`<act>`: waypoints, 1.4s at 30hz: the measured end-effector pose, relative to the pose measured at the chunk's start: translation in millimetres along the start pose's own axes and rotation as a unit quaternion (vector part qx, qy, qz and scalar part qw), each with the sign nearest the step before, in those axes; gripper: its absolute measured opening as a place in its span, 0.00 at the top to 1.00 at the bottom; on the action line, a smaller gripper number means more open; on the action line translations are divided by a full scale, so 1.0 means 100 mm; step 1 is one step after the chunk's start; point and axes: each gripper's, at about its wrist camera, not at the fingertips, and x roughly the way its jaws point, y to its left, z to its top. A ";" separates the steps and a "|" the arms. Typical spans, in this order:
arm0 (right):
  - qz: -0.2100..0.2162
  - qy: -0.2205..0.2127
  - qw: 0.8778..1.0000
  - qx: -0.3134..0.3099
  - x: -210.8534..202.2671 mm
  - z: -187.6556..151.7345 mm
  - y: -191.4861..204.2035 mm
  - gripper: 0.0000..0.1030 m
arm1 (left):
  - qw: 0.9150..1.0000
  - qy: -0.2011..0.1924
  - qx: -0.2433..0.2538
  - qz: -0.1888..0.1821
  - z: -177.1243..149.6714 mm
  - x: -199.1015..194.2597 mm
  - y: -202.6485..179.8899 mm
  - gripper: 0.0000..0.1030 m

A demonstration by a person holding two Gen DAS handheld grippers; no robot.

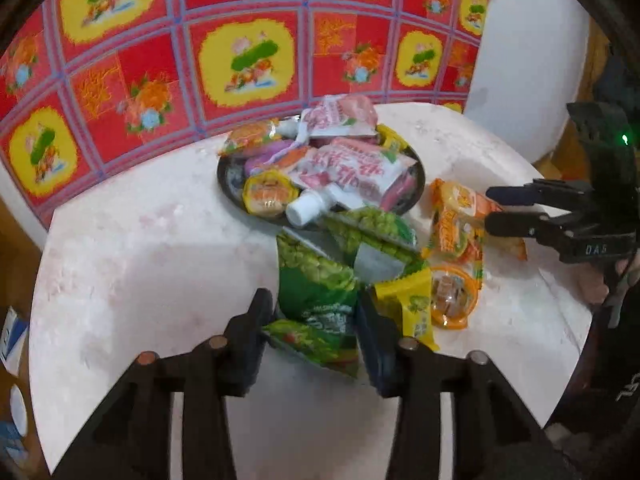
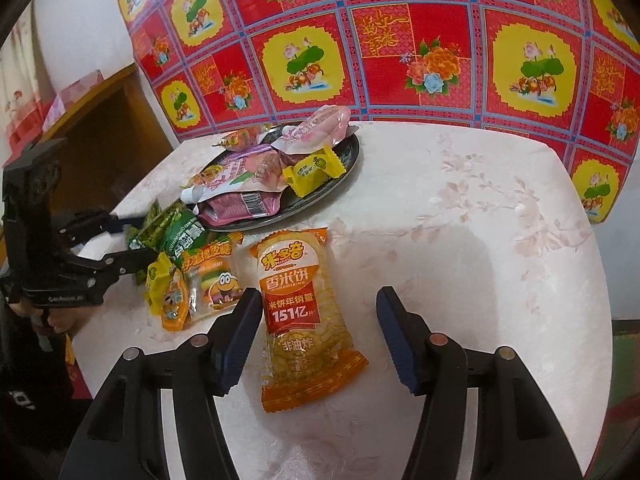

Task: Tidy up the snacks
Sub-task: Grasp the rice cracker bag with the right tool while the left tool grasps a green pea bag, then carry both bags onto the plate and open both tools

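Note:
A green snack packet (image 1: pixel 316 280) lies among other green packets (image 2: pixel 176 232) on the white table, just in front of a dark plate (image 1: pixel 228 184) heaped with pink-and-white pouches, a jelly cup and candies. My left gripper (image 1: pixel 311 298) has its pads pressed on this green packet from both sides; it also shows from the side, gripper (image 2: pixel 146 240). An orange rice-cracker packet (image 2: pixel 304 308) lies flat between the fingers of my right gripper (image 2: pixel 318 294), which is open with gaps on both sides. The right gripper (image 1: pixel 489 209) is at the right edge of the left wrist view.
Beside the green packets lie a yellow candy (image 1: pixel 416 312), an orange jelly cup (image 1: pixel 452 300) and a burger gummy packet (image 2: pixel 216 280). A red and yellow patterned cloth (image 2: pixel 400 40) hangs behind the table. Bare tablecloth (image 2: pixel 480 240) spreads to the right of the plate (image 2: pixel 352 152).

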 end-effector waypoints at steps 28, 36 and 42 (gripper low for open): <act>-0.120 0.027 0.992 -0.035 -0.23 -0.34 0.45 0.60 | 0.996 -0.075 -0.053 -0.019 -0.58 -0.33 0.10 0.58; -0.087 -0.011 0.996 -0.030 -0.24 -0.35 0.41 0.63 | 0.990 -0.085 -0.106 -0.040 -0.62 -0.38 0.30 0.62; -0.079 -0.056 0.995 -0.021 -0.42 -0.20 0.42 0.63 | 0.990 -0.098 -0.093 -0.032 -0.62 -0.42 0.25 0.62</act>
